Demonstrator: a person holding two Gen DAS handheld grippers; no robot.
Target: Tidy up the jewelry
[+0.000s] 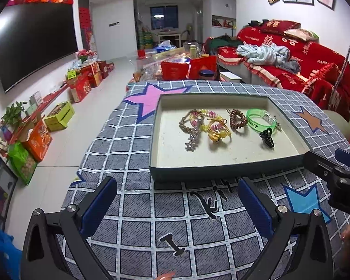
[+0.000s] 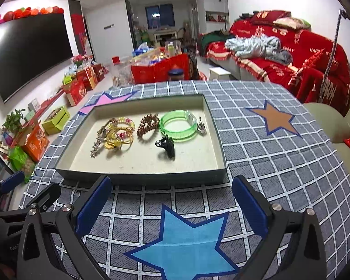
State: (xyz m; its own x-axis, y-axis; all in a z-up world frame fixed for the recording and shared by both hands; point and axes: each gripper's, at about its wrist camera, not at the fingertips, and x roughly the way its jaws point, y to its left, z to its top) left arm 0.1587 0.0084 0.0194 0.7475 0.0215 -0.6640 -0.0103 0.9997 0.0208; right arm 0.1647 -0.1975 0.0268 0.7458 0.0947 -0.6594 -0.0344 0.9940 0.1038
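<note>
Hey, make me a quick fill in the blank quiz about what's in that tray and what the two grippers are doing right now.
1. The bangle in the tray is coloured ____.
2. The black hair claw lies ____ the tray.
3. Both the left gripper and the right gripper are ____ and hold nothing.
4. The star under the right gripper is coloured ____.

Missing words: green; inside; open; blue

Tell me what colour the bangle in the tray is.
The bangle is translucent bright green, clearest in the right wrist view, lying in the tray.
</note>
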